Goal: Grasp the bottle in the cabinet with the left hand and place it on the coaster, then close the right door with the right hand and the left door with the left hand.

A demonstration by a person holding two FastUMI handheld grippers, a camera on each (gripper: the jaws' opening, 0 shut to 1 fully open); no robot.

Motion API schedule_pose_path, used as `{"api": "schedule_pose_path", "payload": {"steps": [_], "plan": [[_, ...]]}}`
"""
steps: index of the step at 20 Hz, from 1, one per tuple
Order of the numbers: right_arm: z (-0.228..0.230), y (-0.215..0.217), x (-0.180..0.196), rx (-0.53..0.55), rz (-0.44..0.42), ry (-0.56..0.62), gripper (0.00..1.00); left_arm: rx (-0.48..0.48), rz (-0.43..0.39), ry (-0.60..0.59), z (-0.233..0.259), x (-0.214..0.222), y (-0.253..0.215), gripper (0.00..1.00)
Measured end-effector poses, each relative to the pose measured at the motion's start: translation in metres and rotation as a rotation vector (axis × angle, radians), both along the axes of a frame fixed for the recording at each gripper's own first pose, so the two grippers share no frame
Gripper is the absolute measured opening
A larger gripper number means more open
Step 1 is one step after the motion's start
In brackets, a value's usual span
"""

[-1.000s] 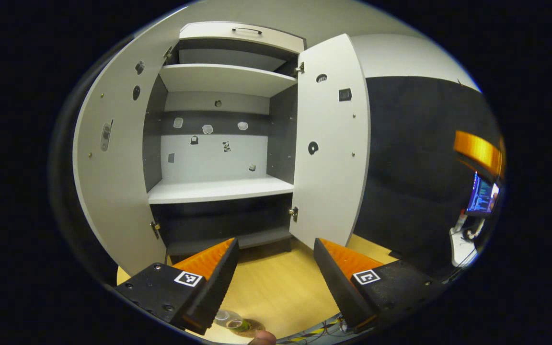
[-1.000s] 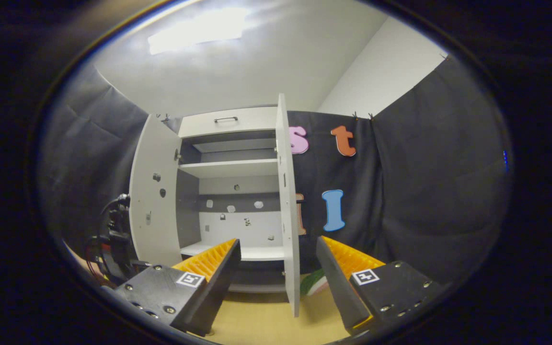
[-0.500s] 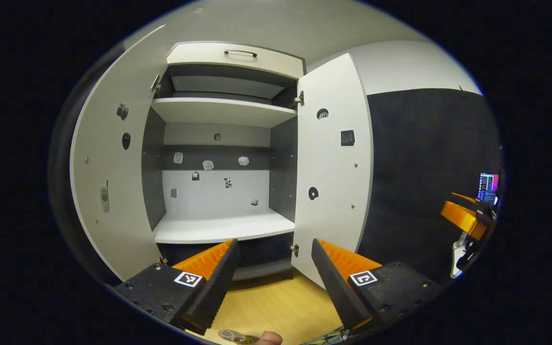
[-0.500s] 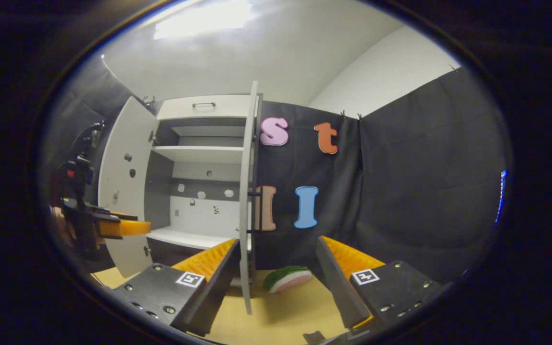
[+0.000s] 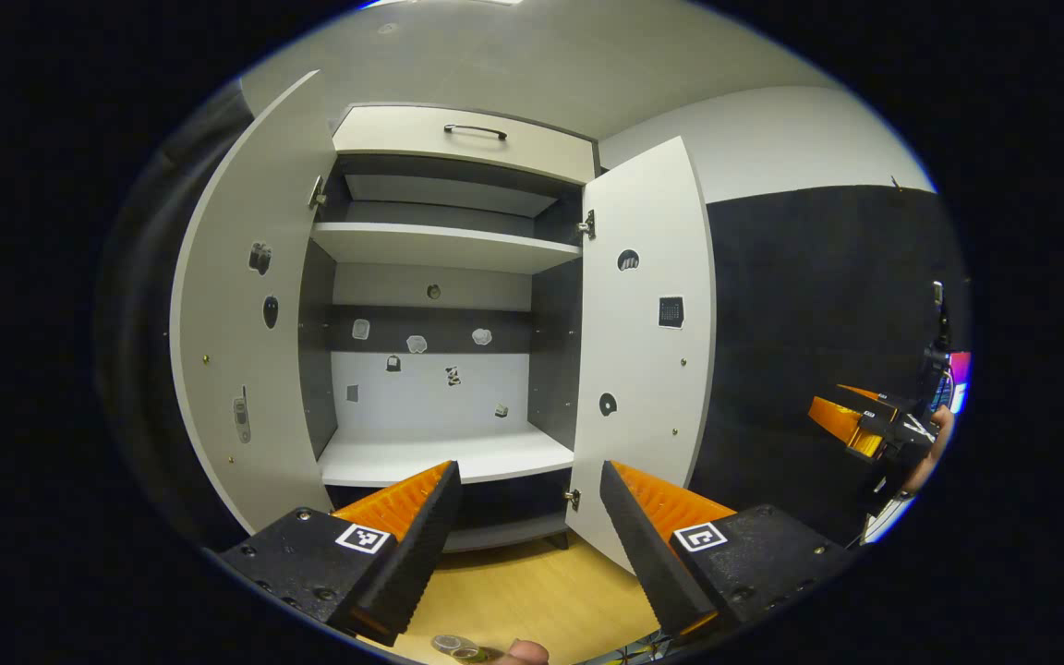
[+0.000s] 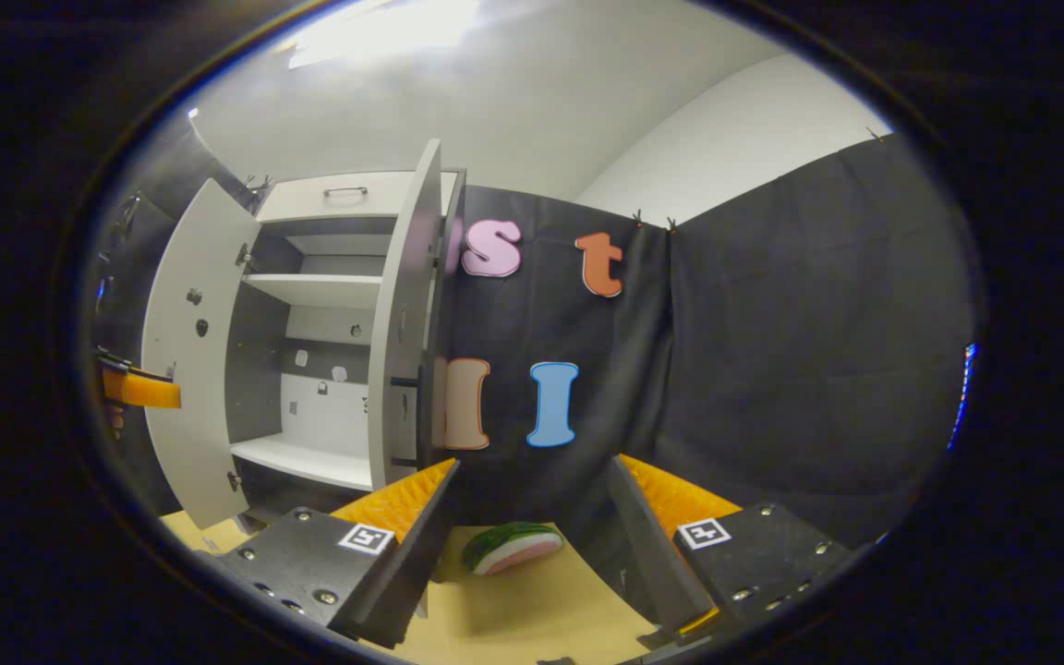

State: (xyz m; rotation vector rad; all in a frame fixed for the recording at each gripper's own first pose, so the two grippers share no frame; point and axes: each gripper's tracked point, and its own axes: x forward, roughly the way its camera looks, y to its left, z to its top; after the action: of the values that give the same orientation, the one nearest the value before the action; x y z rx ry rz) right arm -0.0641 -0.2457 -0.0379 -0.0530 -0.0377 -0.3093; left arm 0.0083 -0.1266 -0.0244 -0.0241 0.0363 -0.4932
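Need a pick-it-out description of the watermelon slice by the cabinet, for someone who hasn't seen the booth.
Find the tall white cabinet with both doors open. Right of its right door, on the wooden table before the black cloth, lies the watermelon slice, green-rinded and pink-fleshed.

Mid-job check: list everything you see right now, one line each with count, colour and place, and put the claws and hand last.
cabinet: one, white with dark grey inner walls, at the back of the table; shelves bare.
left door: one, white, swung open.
right door: one, white, swung open; seen nearly edge-on in the right gripper view.
drawer: one, white with a dark handle, on top of the cabinet.
table: one, light wood, under the cabinet.
bottle: one, clear, at the bottom edge of the left gripper view; the coaster cannot be made out.
watermelon slice: one, green and pink, on the table right of the cabinet.
left claw: one, open, empty, facing the cabinet.
right claw: one, open, empty, beside the right door.
hand: one, holding the right claw.
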Motion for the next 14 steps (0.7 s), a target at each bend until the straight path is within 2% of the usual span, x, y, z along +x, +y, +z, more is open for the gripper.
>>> {"api": "schedule_pose_path", "payload": {"steps": [4,7,9,12,14], "plan": [[-0.008,-0.022,0.017,0.03,-0.047,0.02,0.94,0.019,0.0,-0.019,0.003,-0.001,-0.001,0.96],[-0.014,-0.043,0.031,0.05,-0.114,0.045,0.96,0.007,-0.017,-0.013,0.004,-0.001,-0.008,0.95],[-0.017,-0.05,0.042,0.055,-0.152,0.061,0.93,0.012,-0.02,-0.006,0.0,-0.001,-0.01,0.96],[-0.02,-0.05,0.049,0.071,-0.166,0.082,0.96,0.013,-0.022,-0.003,-0.002,-0.001,-0.011,0.96],[-0.022,-0.044,0.053,0.066,-0.141,0.083,0.96,0.016,-0.018,-0.008,-0.002,0.0,-0.009,0.96]]}}
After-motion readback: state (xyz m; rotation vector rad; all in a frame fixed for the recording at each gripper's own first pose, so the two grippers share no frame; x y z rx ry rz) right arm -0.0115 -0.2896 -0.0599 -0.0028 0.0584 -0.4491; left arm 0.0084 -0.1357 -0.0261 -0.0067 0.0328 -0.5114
